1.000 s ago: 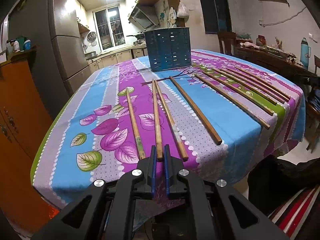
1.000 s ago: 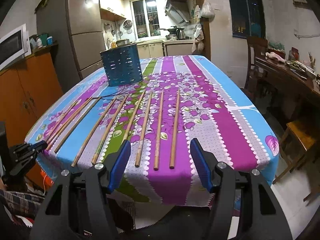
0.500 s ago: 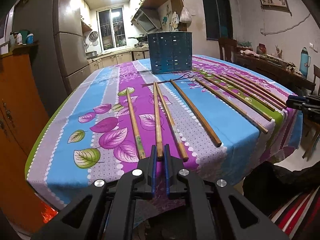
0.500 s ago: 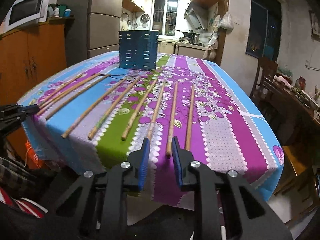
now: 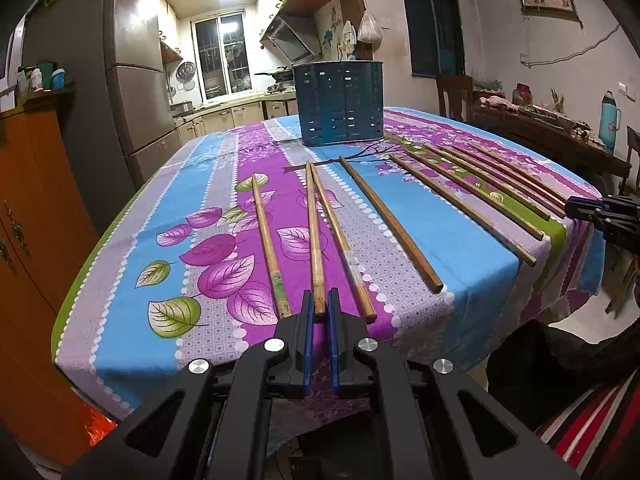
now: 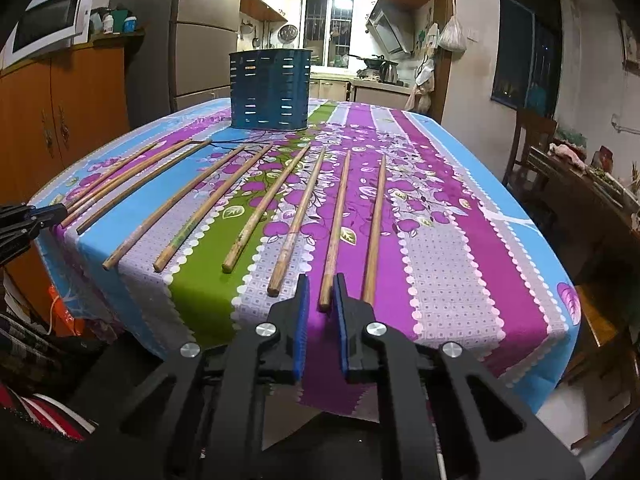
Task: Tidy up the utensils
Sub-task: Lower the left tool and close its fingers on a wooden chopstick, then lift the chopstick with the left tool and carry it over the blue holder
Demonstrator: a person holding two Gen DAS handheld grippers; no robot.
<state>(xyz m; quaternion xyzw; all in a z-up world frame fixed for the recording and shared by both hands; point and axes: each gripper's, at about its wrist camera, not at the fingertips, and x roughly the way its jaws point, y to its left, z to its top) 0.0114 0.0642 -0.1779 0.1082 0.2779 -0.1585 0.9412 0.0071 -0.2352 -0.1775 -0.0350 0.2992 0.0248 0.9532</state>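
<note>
Left wrist view: left gripper (image 5: 319, 309) clamped on the near end of one chopstick (image 5: 313, 232) lying on the counter (image 5: 120, 312). Right gripper (image 6: 321, 295) has just been closing around a second chopstick (image 6: 336, 228); only its right pad plainly touches. Ten chopsticks in all, fanned before one blue slotted holder (image 6: 270, 90) standing upright at the far end.

Left hand-held gripper (image 5: 319, 304) angled down, jaws nearly closed, clamped on a chopstick (image 5: 314, 236) end. Right hand-held gripper (image 6: 321, 294) angled down, jaws just been closing, narrow gap, chopstick tip (image 6: 326, 300) between pads.
</note>
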